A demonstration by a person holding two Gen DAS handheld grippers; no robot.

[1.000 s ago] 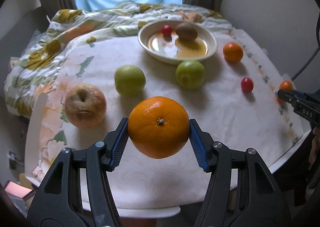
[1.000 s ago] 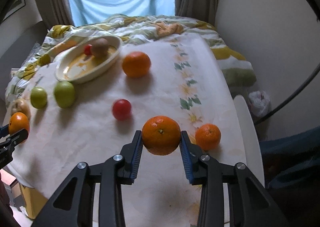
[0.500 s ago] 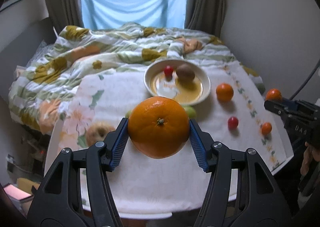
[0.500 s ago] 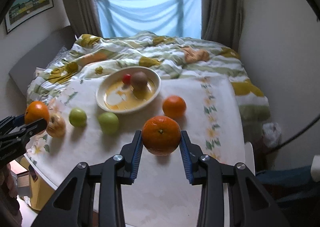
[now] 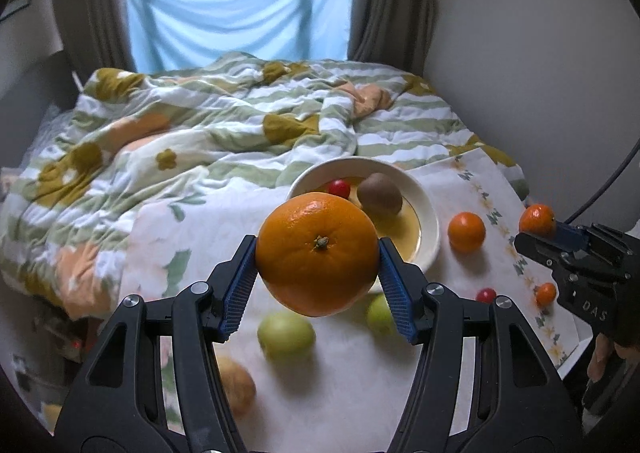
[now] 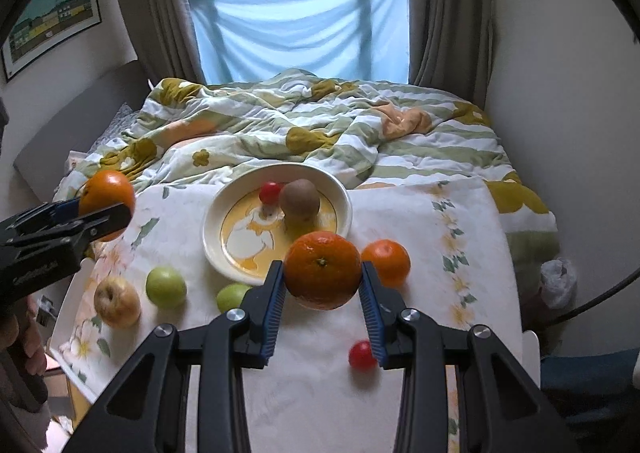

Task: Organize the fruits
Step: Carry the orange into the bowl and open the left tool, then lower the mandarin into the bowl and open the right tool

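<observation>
My left gripper [image 5: 318, 255] is shut on a large orange [image 5: 318, 253] and holds it high above the table. My right gripper [image 6: 322, 271] is shut on a smaller orange [image 6: 322, 269], also held high. A white bowl [image 6: 216, 245] at the table's far edge holds a red tomato [image 6: 270, 192] and a brown kiwi [image 6: 300, 199]. On the cloth lie another orange [image 6: 386, 262], two green apples [image 6: 166, 287] [image 6: 232, 295], a yellowish apple [image 6: 117, 302] and a red tomato [image 6: 359, 354]. A small orange [image 5: 546, 293] lies near the right edge.
The table has a flowered white cloth [image 6: 424, 213]. A bed with a green striped duvet [image 6: 320, 125] stands right behind it. A wall [image 6: 560, 93] is close on the right. A person's hand [image 6: 24, 341] holds the left gripper's handle.
Both grippers have risen and drawn back from the table with their oranges. The fruit and bowl look smaller and farther away, and the window has come into view.
</observation>
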